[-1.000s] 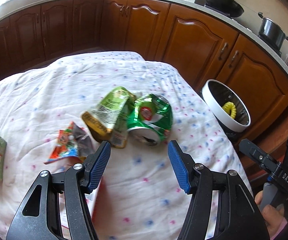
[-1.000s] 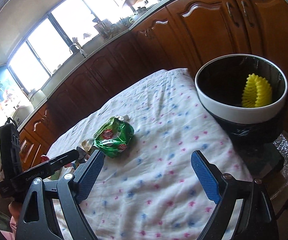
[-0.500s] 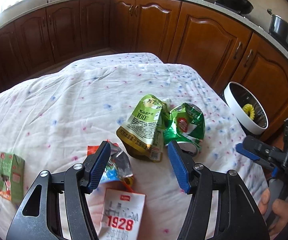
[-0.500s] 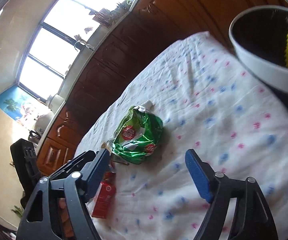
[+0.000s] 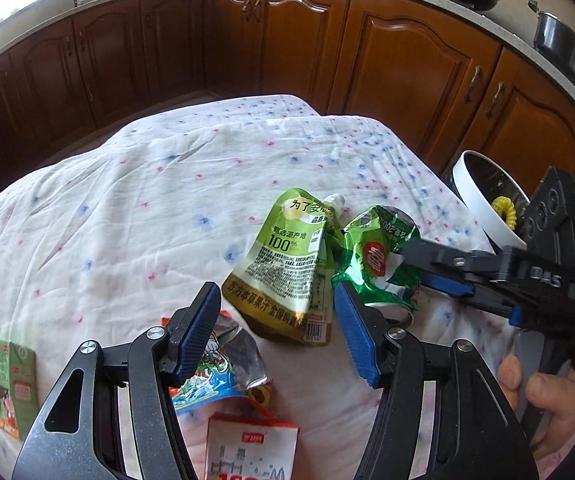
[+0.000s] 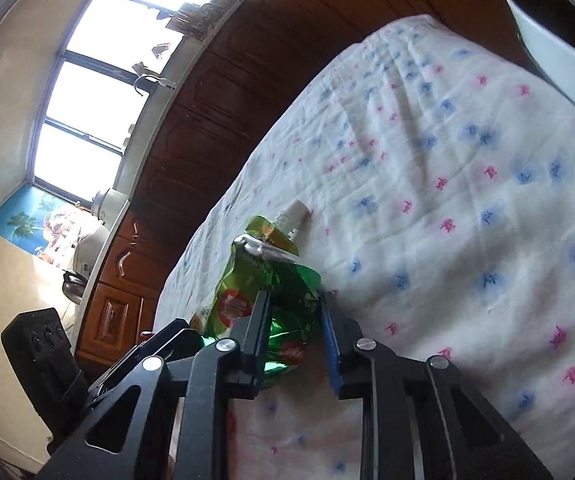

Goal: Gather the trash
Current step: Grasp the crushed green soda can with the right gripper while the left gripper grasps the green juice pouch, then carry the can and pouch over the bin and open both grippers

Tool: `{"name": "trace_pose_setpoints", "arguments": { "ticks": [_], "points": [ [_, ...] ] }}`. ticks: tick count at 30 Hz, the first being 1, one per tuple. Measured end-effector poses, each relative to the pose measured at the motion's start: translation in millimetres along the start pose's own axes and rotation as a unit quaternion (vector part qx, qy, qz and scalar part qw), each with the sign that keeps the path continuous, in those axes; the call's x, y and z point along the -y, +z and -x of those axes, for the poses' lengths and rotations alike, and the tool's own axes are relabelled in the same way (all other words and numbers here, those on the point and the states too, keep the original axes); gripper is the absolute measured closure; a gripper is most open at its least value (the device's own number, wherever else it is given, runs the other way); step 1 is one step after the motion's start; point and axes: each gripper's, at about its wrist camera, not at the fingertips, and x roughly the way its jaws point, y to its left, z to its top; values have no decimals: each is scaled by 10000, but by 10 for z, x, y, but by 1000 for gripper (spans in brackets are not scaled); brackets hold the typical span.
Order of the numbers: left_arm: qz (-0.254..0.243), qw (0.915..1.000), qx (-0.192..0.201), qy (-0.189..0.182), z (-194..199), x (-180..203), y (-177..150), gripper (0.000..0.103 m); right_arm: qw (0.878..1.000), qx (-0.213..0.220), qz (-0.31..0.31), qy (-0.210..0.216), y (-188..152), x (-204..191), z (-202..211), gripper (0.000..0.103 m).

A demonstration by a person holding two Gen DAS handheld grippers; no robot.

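Note:
A crushed green can (image 5: 375, 260) lies on the flowered cloth (image 5: 147, 208), touching a green juice pouch (image 5: 287, 264). My right gripper (image 6: 293, 312) is shut on the crushed can (image 6: 287, 300); in the left wrist view it (image 5: 419, 268) reaches in from the right. My left gripper (image 5: 277, 320) is open and empty, just above the cloth before the pouch. A foil snack wrapper (image 5: 223, 372), a white packet (image 5: 247, 452) and a green carton (image 5: 9, 384) lie near it.
A white-rimmed bin (image 5: 483, 200) holding a yellow object (image 5: 505, 212) stands off the table's right edge; it also shows in the right wrist view (image 6: 547, 40). Wooden kitchen cabinets (image 5: 407, 60) ring the table, with pots on the counter.
My right gripper has come down to the crushed can and closed on it. My left gripper has drawn back toward the near side, so more litter shows beneath it.

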Motion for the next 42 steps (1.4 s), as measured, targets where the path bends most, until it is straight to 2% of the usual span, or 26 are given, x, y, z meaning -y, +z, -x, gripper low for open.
{"name": "trace_pose_setpoints", "arguments": {
  "ticks": [5,7,9,15,20,21,22,23,25,28,33,42],
  "points": [
    [-188,9997,-45,112,-86,64,53,46,9994,288,127,-148,-22,57,300,84],
    [-247,9996,-59,140,-104,91,70,52,9985,458,197,-237,-24,87,469,89],
    [-328,9994,-61,121,-105,143,100,56,9968,634,300,-385,-21,115,639,90],
    [-613,9979,122,160,-17,317,190,55,9943,856,372,-522,-65,181,922,90],
    [-970,9946,-65,351,-205,497,214,56,9920,1006,429,-627,-79,244,1111,91],
    [-1019,9940,-143,378,-268,520,215,64,9910,1051,462,-683,-91,249,1150,91],
    [-1064,9932,-233,420,-332,546,215,82,9903,1080,494,-717,-93,238,1167,91],
    [-1082,9925,-341,455,-404,559,215,92,9895,1117,526,-748,-102,235,1200,91],
    [-1150,9913,-259,590,-431,590,213,96,9875,1200,602,-830,-118,228,1274,91],
    [-1056,9931,-203,474,-397,588,230,100,9841,1328,710,-942,-156,212,1399,91],
    [-670,9977,40,36,-151,618,250,101,9767,1579,870,-1168,-179,224,1640,91],
    [-711,9950,261,-645,135,1140,196,101,9669,1924,868,-1432,-208,327,2038,91]
  ]
}}
